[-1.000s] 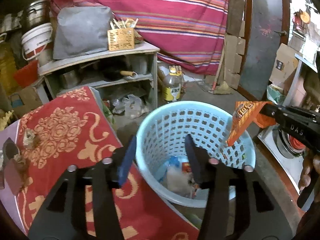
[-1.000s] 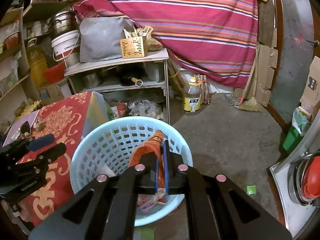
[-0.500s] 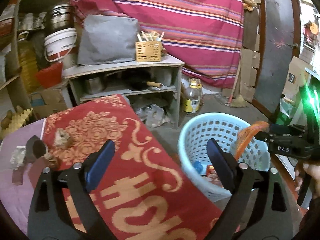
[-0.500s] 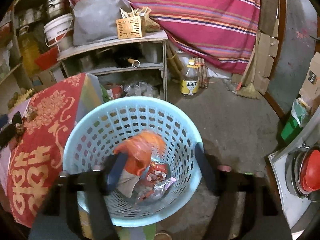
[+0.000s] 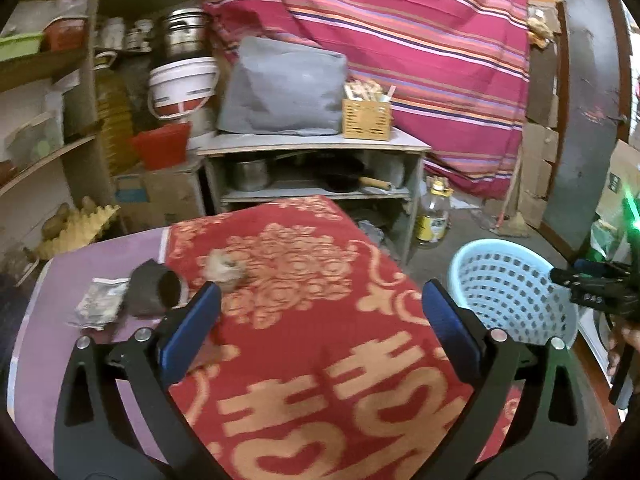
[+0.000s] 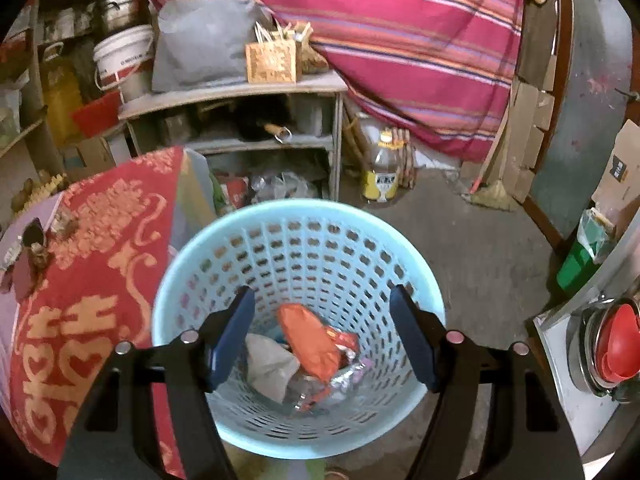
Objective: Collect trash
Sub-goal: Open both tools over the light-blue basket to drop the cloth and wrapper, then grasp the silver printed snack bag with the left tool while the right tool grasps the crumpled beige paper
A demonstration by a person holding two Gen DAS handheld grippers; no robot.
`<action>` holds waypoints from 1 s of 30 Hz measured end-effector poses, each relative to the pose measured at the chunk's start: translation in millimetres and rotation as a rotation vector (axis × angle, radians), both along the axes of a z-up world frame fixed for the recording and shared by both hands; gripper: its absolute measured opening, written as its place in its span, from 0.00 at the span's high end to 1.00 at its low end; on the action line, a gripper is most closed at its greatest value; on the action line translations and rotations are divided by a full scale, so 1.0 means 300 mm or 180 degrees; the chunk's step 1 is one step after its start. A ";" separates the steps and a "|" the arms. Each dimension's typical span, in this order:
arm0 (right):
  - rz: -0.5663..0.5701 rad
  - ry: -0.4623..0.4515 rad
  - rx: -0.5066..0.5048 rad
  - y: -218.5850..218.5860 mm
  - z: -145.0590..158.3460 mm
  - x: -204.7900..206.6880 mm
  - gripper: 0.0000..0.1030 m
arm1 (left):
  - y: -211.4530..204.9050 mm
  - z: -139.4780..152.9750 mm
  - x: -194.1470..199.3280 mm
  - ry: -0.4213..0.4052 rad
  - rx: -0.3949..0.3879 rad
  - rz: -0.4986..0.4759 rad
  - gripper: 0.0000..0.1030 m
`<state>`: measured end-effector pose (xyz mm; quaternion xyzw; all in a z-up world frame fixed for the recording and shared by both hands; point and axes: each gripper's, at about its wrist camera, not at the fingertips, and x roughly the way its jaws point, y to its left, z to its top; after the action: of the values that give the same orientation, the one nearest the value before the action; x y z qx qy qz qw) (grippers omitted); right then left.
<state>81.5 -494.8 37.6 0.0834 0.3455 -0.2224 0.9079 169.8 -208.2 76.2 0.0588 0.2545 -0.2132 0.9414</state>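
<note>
While the left gripper (image 5: 320, 316) is opening, empty, over the red tablecloth (image 5: 320, 360), scraps lie near its far left corner. Right gripper (image 6: 322, 336) gapes empty above the blue basket (image 6: 224, 248) on the concrete floor (image 6: 472, 240).

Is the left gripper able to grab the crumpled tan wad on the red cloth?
Probably yes. The left gripper has its jaws opening and empty, and the crumpled tan wad lies uncovered just ahead on the red patterned cloth.

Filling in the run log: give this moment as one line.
left gripper: opening, empty, over red cloth | right gripper: open, empty, over basket | orange wrapper: in basket
</note>
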 end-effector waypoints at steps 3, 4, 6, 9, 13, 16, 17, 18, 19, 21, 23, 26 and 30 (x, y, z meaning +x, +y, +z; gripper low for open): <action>0.0024 -0.0154 0.0007 0.047 0.040 -0.003 0.27 | 0.100 0.006 0.017 -0.0030 -0.0005 0.0131 0.06; 0.0032 -0.0190 0.0009 0.057 0.049 -0.001 0.25 | 0.122 0.007 0.022 -0.0036 -0.0003 0.0159 0.06; 0.0061 -0.0260 0.0007 0.091 0.068 0.009 0.22 | 0.197 0.002 0.042 -0.0049 0.0012 0.0248 0.05; 0.0122 -0.0320 -0.0039 0.156 0.085 0.037 0.19 | 0.299 -0.019 0.076 -0.0067 0.0054 0.0383 0.05; 0.0211 -0.0404 -0.0085 0.250 0.084 0.084 0.18 | 0.431 -0.058 0.139 -0.0049 0.0067 0.0593 0.05; 0.0309 -0.0445 -0.0123 0.320 0.078 0.122 0.18 | 0.525 -0.089 0.197 -0.0050 0.0127 0.0793 0.05; 0.0354 -0.0458 -0.0140 0.349 0.076 0.138 0.17 | 0.560 -0.098 0.220 -0.0045 0.0143 0.0851 0.05; 0.0390 -0.0467 -0.0148 0.369 0.073 0.147 0.17 | 0.584 -0.105 0.235 -0.0040 0.0142 0.0885 0.05; 0.0450 -0.0478 -0.0163 0.402 0.069 0.166 0.17 | 0.616 -0.112 0.253 -0.0033 0.0126 0.0931 0.05; 0.0531 -0.0489 -0.0178 0.456 0.059 0.202 0.17 | 0.661 -0.124 0.272 -0.0018 0.0065 0.0987 0.05; 0.0602 -0.0508 -0.0157 0.495 0.051 0.234 0.17 | 0.705 -0.148 0.299 0.0045 -0.0022 0.1042 0.05; 0.0717 -0.0536 -0.0123 0.567 0.036 0.290 0.17 | 0.754 -0.183 0.342 0.0136 0.0016 0.1146 0.05; 0.0863 -0.0552 -0.0113 0.659 0.014 0.356 0.17 | 0.811 -0.211 0.394 0.0263 -0.0076 0.1242 0.06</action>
<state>188.4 -297.2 41.8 0.0389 0.2700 -0.0958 0.9573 287.9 35.1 12.7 -0.0116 0.2970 -0.0319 0.9543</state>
